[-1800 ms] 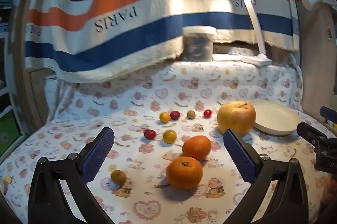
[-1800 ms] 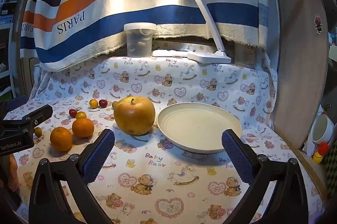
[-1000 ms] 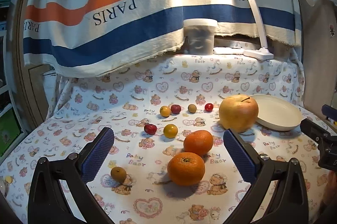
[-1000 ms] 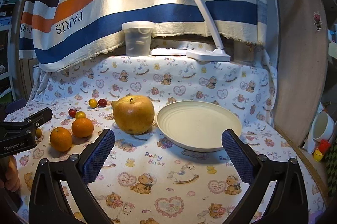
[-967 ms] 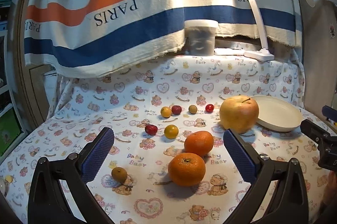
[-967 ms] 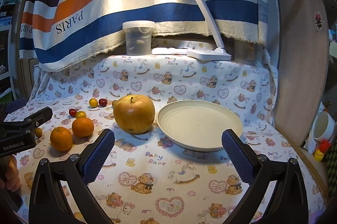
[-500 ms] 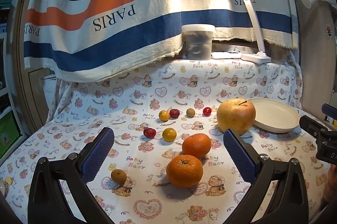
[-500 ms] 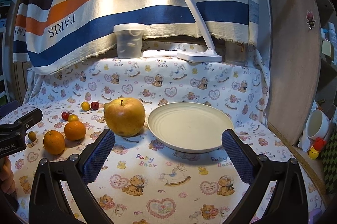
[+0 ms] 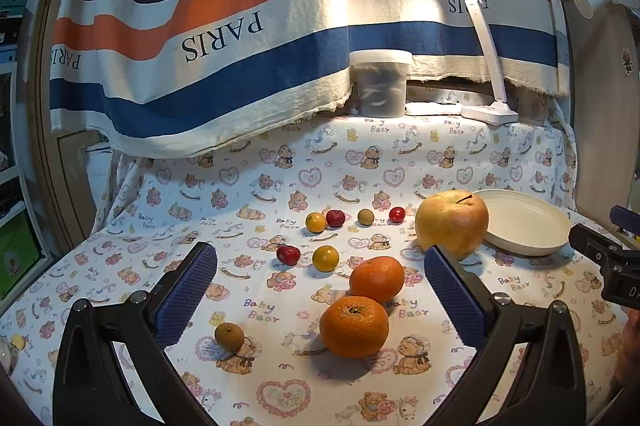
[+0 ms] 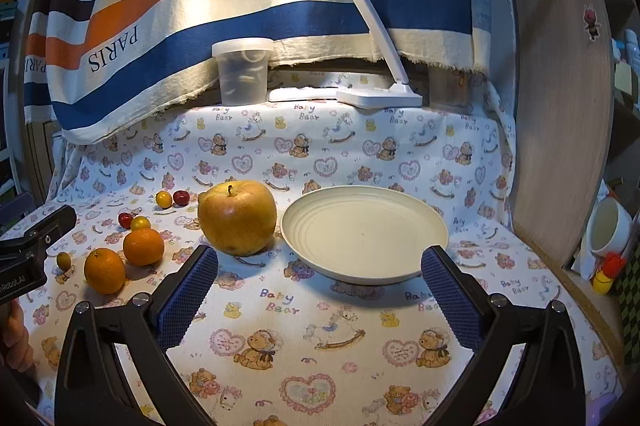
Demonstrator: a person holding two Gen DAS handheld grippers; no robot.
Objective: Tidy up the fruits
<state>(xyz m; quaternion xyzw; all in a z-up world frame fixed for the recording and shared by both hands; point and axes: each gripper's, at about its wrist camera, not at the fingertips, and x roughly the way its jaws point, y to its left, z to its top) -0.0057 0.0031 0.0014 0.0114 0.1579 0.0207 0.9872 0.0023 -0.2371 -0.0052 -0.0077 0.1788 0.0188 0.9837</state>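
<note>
Orange: two mandarins (image 9: 366,306) low at centre between the wide-open, empty left claw (image 9: 320,290), big apple (image 10: 237,217) left of centre touching nothing, cream plate (image 10: 364,234) mid-frame before the equally spread, empty right claw (image 10: 318,290).

In the right wrist view, the apple (image 10: 237,217) sits centre frame, just left of the plate (image 10: 364,235); two oranges (image 10: 143,246) lie lower left; the lamp (image 10: 379,97) stands behind.
</note>
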